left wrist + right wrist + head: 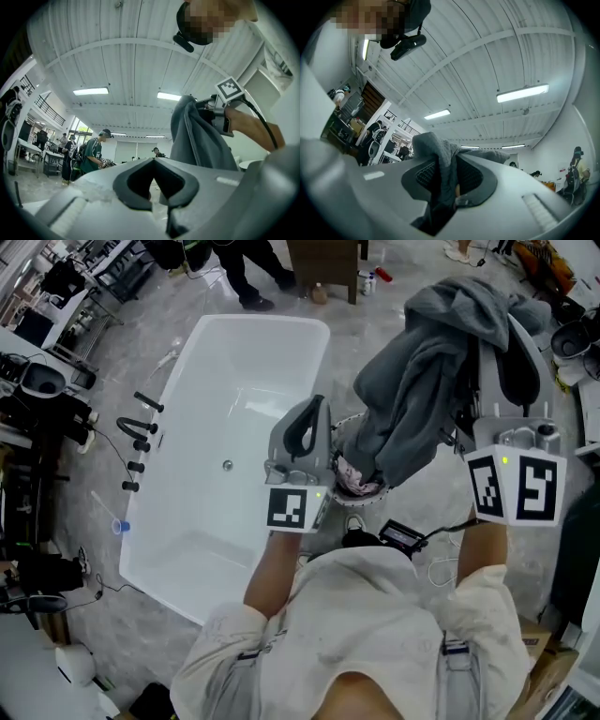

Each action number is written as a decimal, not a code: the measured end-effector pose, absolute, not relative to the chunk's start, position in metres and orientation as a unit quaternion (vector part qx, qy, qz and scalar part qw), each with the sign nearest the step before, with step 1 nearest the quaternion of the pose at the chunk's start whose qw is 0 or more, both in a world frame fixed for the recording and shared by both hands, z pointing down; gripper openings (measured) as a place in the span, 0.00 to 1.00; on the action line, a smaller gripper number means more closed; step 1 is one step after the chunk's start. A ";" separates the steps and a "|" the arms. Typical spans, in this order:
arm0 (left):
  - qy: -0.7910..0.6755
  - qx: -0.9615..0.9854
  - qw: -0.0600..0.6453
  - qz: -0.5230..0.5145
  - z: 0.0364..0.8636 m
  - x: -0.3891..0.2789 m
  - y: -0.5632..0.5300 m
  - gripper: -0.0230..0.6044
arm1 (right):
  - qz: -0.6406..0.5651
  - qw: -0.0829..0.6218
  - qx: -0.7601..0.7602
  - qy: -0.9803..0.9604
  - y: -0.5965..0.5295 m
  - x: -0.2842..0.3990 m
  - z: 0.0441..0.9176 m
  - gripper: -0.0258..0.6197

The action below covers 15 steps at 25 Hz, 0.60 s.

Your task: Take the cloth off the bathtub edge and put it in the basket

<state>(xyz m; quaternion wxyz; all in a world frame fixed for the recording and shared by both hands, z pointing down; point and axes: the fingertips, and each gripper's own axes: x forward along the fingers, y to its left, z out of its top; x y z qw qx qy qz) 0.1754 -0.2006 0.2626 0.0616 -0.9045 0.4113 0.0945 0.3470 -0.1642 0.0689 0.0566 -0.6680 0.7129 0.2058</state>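
Observation:
The grey cloth (pixel 422 381) hangs clear of the white bathtub (pixel 234 362), bunched over my right gripper's raised jaws. In the right gripper view a fold of the cloth (pixel 440 173) runs between the pads, and my right gripper (pixel 446 180) is shut on it. My left gripper (pixel 312 409) points upward beside the cloth, just left of it, with its jaws together and nothing between them. From the left gripper view (pixel 157 165) the cloth (pixel 197 136) drapes down from the right gripper. Below the hanging cloth sits a round basket (pixel 354 479), largely hidden by it.
Black tap fittings (pixel 136 432) stand on the tub's left rim. A black device with cables (pixel 403 535) lies on the floor by my body. People's legs (pixel 248 277), a wooden cabinet (pixel 323 263) and bottles (pixel 370 279) are beyond the tub. Equipment crowds the left wall.

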 end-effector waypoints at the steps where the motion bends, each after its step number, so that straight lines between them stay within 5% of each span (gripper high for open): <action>1: 0.412 -0.904 0.059 0.094 0.263 0.175 -0.201 0.03 | 0.198 0.054 -0.665 0.718 -0.167 0.344 0.079 0.15; 15: 0.422 -0.902 0.047 0.084 0.274 0.171 -0.199 0.03 | 0.067 0.016 -0.664 0.745 -0.184 0.325 0.225 0.16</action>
